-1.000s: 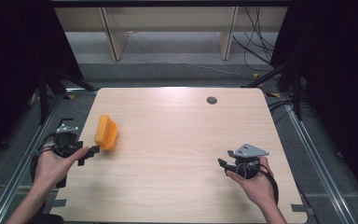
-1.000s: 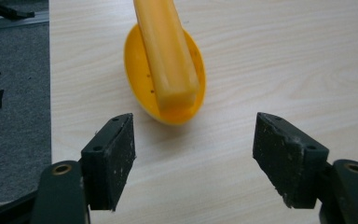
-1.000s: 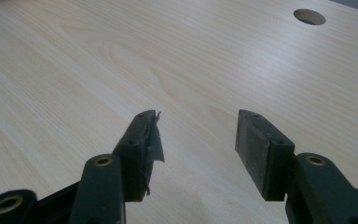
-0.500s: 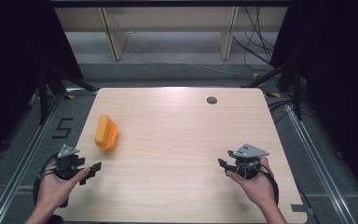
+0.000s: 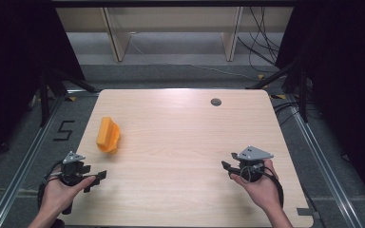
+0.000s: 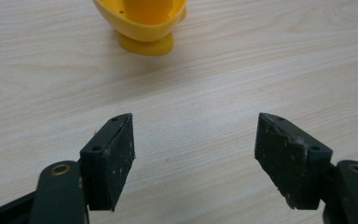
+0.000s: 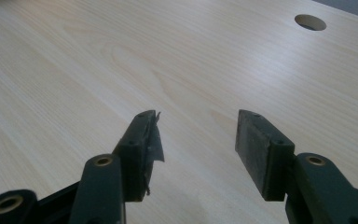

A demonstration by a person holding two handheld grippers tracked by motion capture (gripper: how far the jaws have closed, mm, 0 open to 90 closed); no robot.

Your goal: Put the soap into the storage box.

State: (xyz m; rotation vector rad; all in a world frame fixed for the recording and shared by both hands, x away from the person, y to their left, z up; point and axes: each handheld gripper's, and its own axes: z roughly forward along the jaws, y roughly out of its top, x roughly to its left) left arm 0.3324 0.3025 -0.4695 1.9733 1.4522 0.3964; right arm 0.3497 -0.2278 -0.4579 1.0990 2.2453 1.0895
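While both grippers are held low over the near part of the table [image 5: 180,142], nothing is gripped by either. The left gripper [image 5: 96,176] is seen at the near left corner in the high view; its jaws have just been opening and are spread wide, with bare wood between them in the left gripper view. A yellow plastic piece [image 5: 108,135] is found lying on the table's left side, beyond the left gripper and apart from it. In the left gripper view the same piece [image 6: 144,23] is noted ahead of the jaws, a rounded shell on a short base, well clear of the pads [image 6: 116,158]. The right gripper [image 5: 227,167] is held at the near right, well apart from the yellow piece, with its jaws spread and only tabletop between them. A round hole [image 7: 310,22] in the table is observed beyond the right gripper, near the far edge.
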